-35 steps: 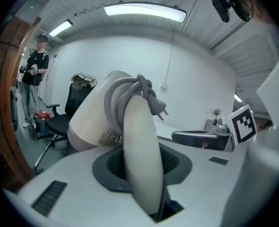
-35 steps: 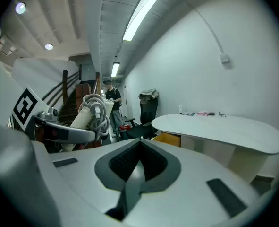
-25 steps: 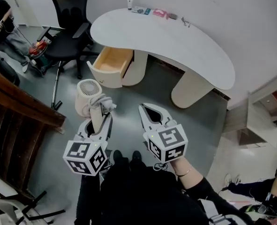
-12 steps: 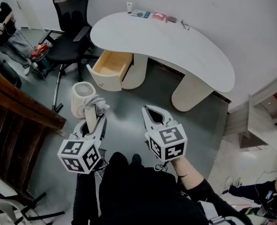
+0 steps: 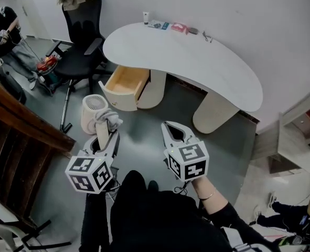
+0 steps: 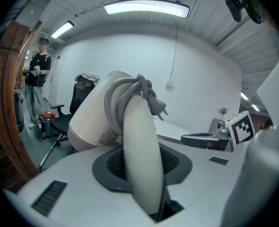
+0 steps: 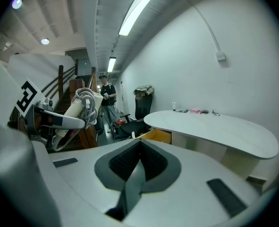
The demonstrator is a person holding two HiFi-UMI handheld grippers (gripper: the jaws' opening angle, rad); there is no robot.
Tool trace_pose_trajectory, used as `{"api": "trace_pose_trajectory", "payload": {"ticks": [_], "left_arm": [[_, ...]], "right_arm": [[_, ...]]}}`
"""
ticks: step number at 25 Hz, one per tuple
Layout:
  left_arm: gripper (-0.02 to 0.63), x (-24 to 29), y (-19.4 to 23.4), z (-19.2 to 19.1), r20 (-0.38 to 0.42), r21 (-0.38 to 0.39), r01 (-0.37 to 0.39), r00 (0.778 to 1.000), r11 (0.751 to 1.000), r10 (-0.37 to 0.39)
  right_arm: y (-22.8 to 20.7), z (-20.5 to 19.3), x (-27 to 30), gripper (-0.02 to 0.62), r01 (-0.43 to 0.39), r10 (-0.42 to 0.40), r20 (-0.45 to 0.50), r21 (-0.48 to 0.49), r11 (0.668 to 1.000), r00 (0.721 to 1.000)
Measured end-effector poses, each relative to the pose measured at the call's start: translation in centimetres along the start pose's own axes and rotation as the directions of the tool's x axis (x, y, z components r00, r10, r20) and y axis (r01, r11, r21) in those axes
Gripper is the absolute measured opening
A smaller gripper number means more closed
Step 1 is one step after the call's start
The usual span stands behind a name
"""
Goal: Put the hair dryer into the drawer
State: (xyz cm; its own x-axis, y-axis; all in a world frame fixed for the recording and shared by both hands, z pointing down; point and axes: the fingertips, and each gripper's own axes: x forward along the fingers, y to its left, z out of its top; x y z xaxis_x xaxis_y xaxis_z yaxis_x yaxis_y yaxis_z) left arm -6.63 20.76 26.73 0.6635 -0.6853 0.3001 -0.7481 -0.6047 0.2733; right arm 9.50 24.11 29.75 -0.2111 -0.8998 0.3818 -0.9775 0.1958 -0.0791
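Observation:
A cream hair dryer, with its grey cord wound round the body, stands up between the jaws of my left gripper, which is shut on its handle. The dryer's round grille faces up in the head view. The wooden drawer stands pulled open under the left end of the white curved desk, beyond and a little right of the dryer. My right gripper hovers over the grey floor beside the left one, shut with nothing in it. In the right gripper view the dryer is at the left and the drawer lies ahead.
A black office chair stands left of the drawer. A dark wooden stair rail runs along the left. A person stands at the far upper left. Small items lie on the desk's far edge. A shelf unit is at the right.
The right gripper has drifted slightly to the right and down in the head view. The left gripper keeps the same hold on the hair dryer.

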Motion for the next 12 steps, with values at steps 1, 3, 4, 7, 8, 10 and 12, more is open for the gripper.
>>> {"api": "trace_pose_trajectory", "payload": {"ticks": [1,3,4,7,8,10,12], "left_arm": [[0.117,0.2,0.0,0.1,0.0,0.001,0.001,1.0,1.0,-0.001],[0.117,0.6,0.0,0.2,-0.001,0.003,0.002,1.0,1.0,-0.002],[0.117,0.8,0.0,0.3,-0.001,0.003,0.001,1.0,1.0,-0.001],[0.117,1.5,0.1,0.5,0.001,0.005,-0.003,1.0,1.0,0.003],[0.117,1.7,0.2,0.6,0.001,0.006,-0.004,1.0,1.0,0.004],[0.117,2.1,0.4,0.8,-0.001,0.007,-0.007,1.0,1.0,0.007],[0.117,2.4,0.7,1.1,-0.001,0.006,-0.01,1.0,1.0,0.01]], "right_arm": [[-0.1,0.1,0.1,0.002,0.0,0.0,-0.001,-0.004,1.0,1.0],[-0.3,0.4,0.4,0.002,-0.002,0.002,-0.001,-0.011,1.0,1.0],[-0.4,0.4,0.6,0.002,-0.004,0.004,-0.002,-0.014,1.0,1.0],[-0.5,0.6,1.1,0.002,-0.008,0.008,-0.005,-0.02,1.0,1.0],[-0.6,0.6,1.3,0.002,-0.009,0.009,-0.007,-0.021,1.0,1.0],[-0.7,0.7,1.6,0.002,-0.009,0.009,-0.013,-0.019,1.0,1.0],[-0.9,0.8,1.9,0.002,-0.01,0.009,-0.017,-0.017,1.0,1.0]]}}
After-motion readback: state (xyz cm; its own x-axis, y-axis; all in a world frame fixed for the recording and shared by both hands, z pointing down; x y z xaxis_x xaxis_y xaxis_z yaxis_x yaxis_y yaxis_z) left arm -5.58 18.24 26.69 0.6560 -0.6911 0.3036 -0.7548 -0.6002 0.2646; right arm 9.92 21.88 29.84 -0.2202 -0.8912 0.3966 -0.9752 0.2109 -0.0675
